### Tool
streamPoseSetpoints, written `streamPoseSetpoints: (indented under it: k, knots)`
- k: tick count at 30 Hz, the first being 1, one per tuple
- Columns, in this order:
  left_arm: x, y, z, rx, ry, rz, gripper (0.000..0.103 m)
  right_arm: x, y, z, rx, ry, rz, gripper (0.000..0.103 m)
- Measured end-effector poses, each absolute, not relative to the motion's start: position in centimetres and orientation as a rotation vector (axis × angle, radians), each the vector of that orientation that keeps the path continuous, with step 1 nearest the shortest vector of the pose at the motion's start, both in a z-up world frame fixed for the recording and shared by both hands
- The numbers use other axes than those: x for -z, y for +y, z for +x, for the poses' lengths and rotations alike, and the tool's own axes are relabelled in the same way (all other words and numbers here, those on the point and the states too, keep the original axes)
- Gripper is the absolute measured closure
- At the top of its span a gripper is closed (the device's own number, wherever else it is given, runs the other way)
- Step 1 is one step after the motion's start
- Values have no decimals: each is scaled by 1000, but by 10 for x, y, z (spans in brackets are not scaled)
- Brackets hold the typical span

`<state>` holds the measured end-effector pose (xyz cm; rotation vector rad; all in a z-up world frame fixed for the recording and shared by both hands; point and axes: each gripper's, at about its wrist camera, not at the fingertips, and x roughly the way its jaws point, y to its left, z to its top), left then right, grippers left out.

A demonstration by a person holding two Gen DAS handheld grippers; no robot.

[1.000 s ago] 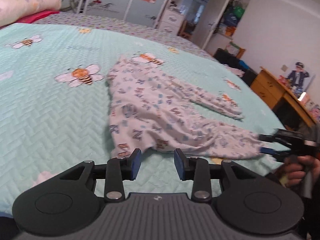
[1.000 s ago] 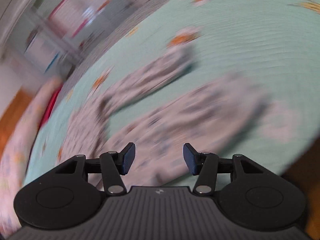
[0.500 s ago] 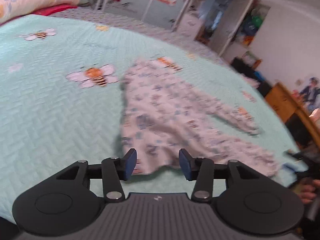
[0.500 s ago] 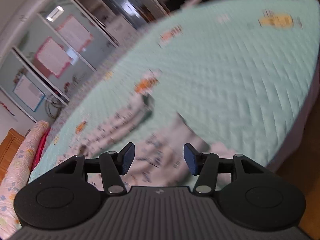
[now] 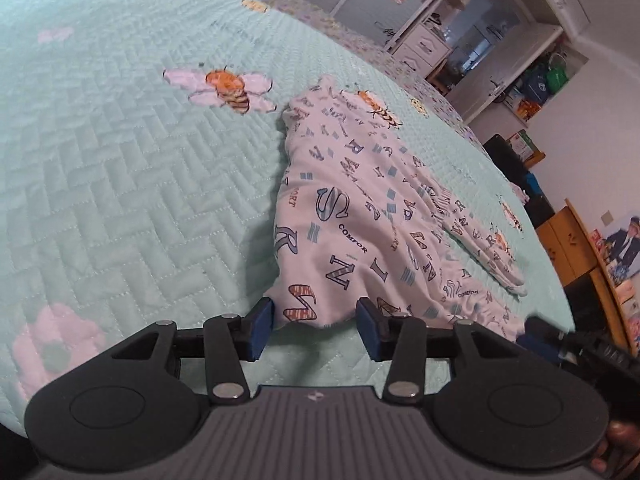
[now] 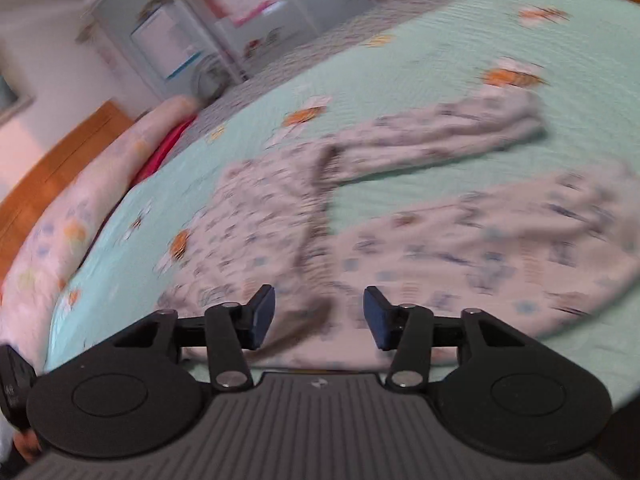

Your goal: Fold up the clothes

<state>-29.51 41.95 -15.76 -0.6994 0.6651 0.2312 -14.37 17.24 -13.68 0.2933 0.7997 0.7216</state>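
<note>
Lying flat on mint quilted bedspread (image 5: 120, 184) w/ bee pattern: 1 garment, white pajama pants (image 5: 352, 216) w/ blue letter print, legs spread apart toward far right.

Left-to-right inventory:
- Bee motif (image 5: 224, 90) on bedspread, just left of pants' far end.
- Left tongs (image 5: 314, 326): jaws apart, blue pads either side of pants' near edge; fabric corner sits between them, pads not pressing it. Jaws have just been opening.
- Wardrobe/shelving (image 5: 480, 40) and wooden desk (image 5: 576, 240) beyond bed, right side.
- Right tongs (image 6: 320, 318): jaws apart, have just been closing; over pants' near edge, nothing clamped. View blurred; contact w/ cloth can't be told.
- Pillow roll (image 6: 80, 208) + wooden headboard (image 6: 52, 176) at far left of right-wrist view.
</note>
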Motion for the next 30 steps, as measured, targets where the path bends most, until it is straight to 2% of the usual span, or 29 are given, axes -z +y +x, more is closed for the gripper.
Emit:
streamPoseSetpoints:
  k: [3,5,6,10,12,16,17,18,21,23,26,28,30]
  knots:
    - [152,418,-305,-179,642,-703,56,136,215,-150,-837,724,130,56]
    - [144,413,-310,-121,610,-701,56,157,236,-151,-765,730,-23,56]
    - [137,408,-311,-85,590,-677,56,165,237,-154,-756,737,-73,61]
    - [112,386,-298,1,536,-524,55,178,228,-172,-758,756,-216,61]
    - [115,378,-281,0,556,-452,55,170,222,-177,-730,790,-216,61]
    - [158,380,-250,-120,686,-369,55,142,211,-181,-752,694,-108,60]
    - [170,385,-251,-157,712,-390,62,138,216,-179,-771,673,-96,59]
    - [177,390,-254,-174,713,-412,61,135,222,-176,-791,656,-87,59]
    - [174,399,-264,-159,700,-472,61,142,243,-163,-827,648,-65,58]
    - [174,403,-270,-156,702,-476,61,166,256,-148,-776,725,-88,58]
    - [171,404,-280,-150,699,-496,61,186,240,-144,-760,756,-75,61]
    - [165,401,-286,-128,692,-502,59,180,224,-145,-762,772,-56,65]
    - [153,393,-285,-69,665,-493,56,165,209,-149,-739,772,-15,62]
